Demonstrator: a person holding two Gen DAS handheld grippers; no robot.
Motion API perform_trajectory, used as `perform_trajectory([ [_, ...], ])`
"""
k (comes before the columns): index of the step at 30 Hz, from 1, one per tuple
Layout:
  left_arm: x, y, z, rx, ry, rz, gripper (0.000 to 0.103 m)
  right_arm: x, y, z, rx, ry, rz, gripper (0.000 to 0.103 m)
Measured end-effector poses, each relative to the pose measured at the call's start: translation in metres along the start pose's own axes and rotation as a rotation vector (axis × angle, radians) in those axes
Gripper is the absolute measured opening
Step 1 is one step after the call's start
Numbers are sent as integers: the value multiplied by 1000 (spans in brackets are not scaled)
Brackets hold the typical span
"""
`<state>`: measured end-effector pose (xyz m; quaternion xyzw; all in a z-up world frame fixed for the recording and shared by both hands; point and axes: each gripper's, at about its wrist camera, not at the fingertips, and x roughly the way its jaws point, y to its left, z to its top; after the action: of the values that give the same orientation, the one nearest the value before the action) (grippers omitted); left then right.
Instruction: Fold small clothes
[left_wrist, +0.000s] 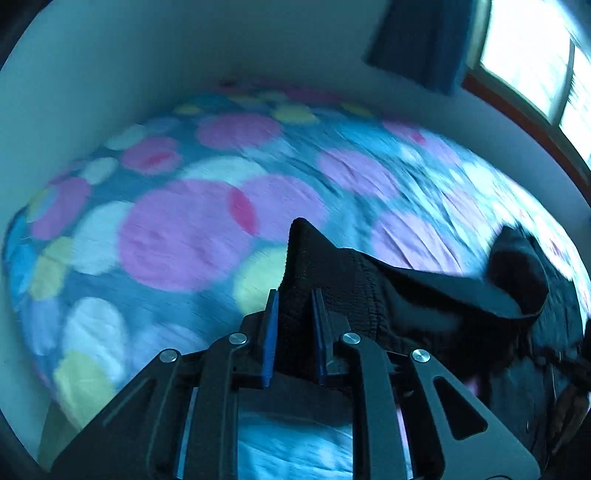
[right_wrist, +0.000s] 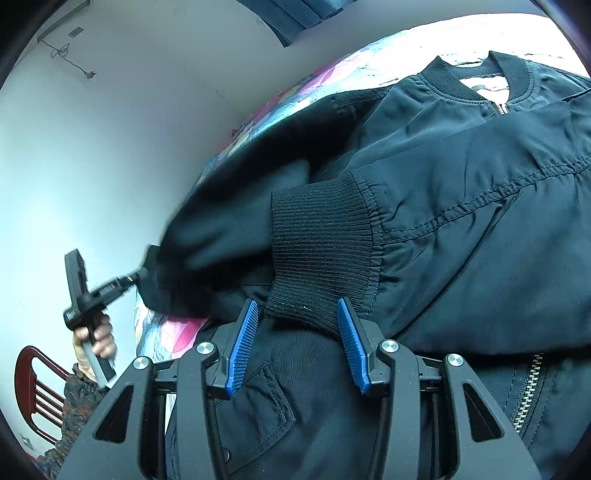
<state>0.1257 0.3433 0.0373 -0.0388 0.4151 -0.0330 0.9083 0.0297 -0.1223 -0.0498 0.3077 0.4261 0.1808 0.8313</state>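
A black zip-up jacket (right_wrist: 461, 221) lies spread over a bed. My left gripper (left_wrist: 295, 306) is shut on a black ribbed sleeve cuff (left_wrist: 301, 254), which stands up between the blue pads; the sleeve trails off to the right, lifted off the bed. From the right wrist the left gripper (right_wrist: 138, 275) appears at the far left, in a person's hand (right_wrist: 98, 341), with the sleeve end pulled out from the jacket. My right gripper (right_wrist: 297, 325) hovers over the jacket with its jaws apart. The other ribbed cuff (right_wrist: 321, 251) ends between its fingertips, and I see no pad pressing on it.
The bedspread (left_wrist: 177, 229) has large pink, white and yellow dots on blue. A pale wall (right_wrist: 129, 129) runs along the bed's far side. A window (left_wrist: 528, 55) with a dark curtain (left_wrist: 421, 37) sits at the upper right. A red wooden chair (right_wrist: 33, 387) stands beside the bed.
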Motion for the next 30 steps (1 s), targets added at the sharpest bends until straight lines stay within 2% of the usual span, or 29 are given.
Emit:
perform_trajectory([
  [3, -9, 42, 22, -129, -27, 46, 16, 0, 0, -1, 1, 0, -1, 45],
  [6, -8, 58, 30, -179, -14, 47, 14, 0, 0, -3, 1, 0, 0, 45],
  [11, -26, 41, 52, -163, -50, 47, 13, 0, 1, -4, -2, -1, -2, 45],
  [14, -47, 14, 77, -115, -98, 40, 12, 0, 2, -5, -4, -5, -3, 45],
  [18, -85, -43, 106, -17, -171, 11, 11, -8, 4, -6, 1, -20, -4, 46],
  [22, -121, -129, 122, 101, -222, -77, 11, -26, 6, -5, -6, -51, -2, 50],
  [26, -139, -227, 114, 213, -215, -215, 10, -51, 0, -6, -2, -82, 11, 50],
  [30, -133, -317, 92, 327, -185, -311, 9, -79, -17, -10, 21, -121, 1, 51],
])
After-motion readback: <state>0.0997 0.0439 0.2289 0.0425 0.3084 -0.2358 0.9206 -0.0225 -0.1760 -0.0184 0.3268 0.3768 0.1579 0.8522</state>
